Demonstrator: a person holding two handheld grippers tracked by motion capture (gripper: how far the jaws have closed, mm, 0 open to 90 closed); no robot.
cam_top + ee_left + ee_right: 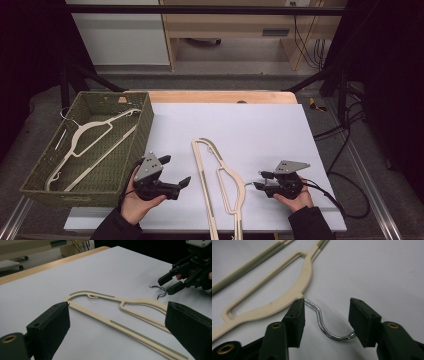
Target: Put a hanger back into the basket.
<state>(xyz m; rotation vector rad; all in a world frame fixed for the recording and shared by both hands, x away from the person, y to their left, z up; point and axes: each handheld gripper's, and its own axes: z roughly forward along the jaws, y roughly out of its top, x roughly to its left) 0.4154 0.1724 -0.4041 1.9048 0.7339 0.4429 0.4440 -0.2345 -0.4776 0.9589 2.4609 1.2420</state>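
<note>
- High view: a cream hanger (220, 185) lies flat on the white board (260, 130), running from mid-board to the near edge, its metal hook (248, 183) pointing toward the right gripper (261, 180).
- Right gripper view: the jaws stand about half apart, one on each side of the hook (322, 323); the left pad is at the hook's shank where it meets the cream body, the right pad sits just beside the hook's curved end (whether either pad presses on the wire I cannot tell).
- Left gripper (175, 175): held in the left hand (134, 202) just left of the hanger, jaws spread wide with nothing between the pads.
- Left gripper view: the hanger (130, 315) lies across the board beyond the wide jaws, and the right gripper (168, 285) sits at the hook (158, 290) farther off.
- A green basket (135, 145) at the board's left edge holds a second hanger (85, 140) (same cream colour).
</note>
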